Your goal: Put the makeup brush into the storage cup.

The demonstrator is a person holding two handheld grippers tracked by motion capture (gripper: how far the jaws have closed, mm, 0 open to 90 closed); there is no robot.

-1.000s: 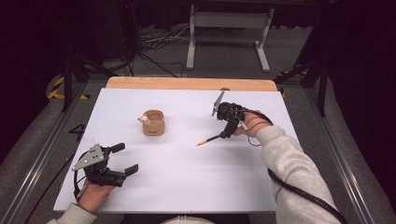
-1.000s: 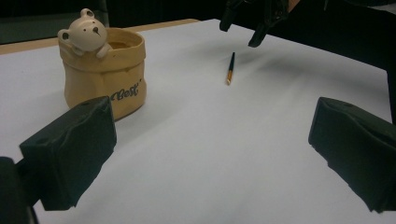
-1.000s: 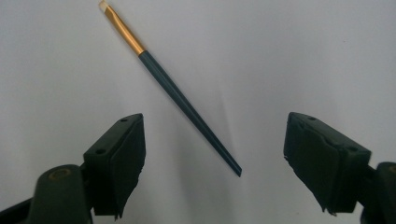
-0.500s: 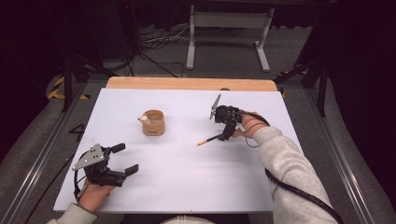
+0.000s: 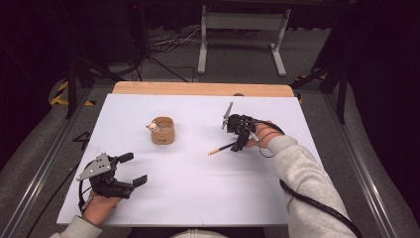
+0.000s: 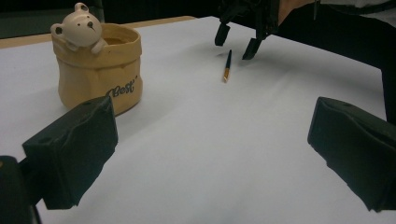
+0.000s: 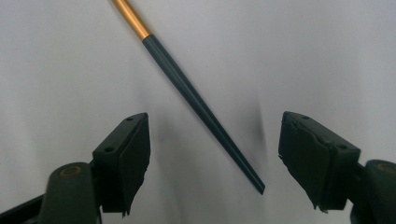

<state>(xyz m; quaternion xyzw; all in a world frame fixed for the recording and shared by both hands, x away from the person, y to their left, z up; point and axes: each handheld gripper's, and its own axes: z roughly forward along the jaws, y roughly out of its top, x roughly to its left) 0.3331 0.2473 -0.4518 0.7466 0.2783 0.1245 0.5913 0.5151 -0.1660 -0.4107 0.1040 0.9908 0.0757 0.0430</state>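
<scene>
Nearest us, our left gripper (image 5: 130, 170) rests wide open and empty on the white table (image 5: 198, 198). Farther off, our right gripper (image 7: 212, 154) has been closing, jaws straddling the paintbrush (image 7: 196, 100) lying flat, untouched. Beyond sits the bear pot (image 5: 162, 130).

A tan sack-shaped ceramic pot (image 5: 162, 131) with a small white bear figure (image 6: 80, 24) perched on its rim stands upright on the white tabletop (image 5: 198, 193), left of centre and nearer the far edge than the near one. Dark lettering marks its front. A light wooden strip (image 5: 198, 89) runs along the table's far edge. Beyond it, a grey metal stand (image 5: 240, 25) with 2 legs rests on the grey floor beside loose black cables (image 5: 163, 49).
</scene>
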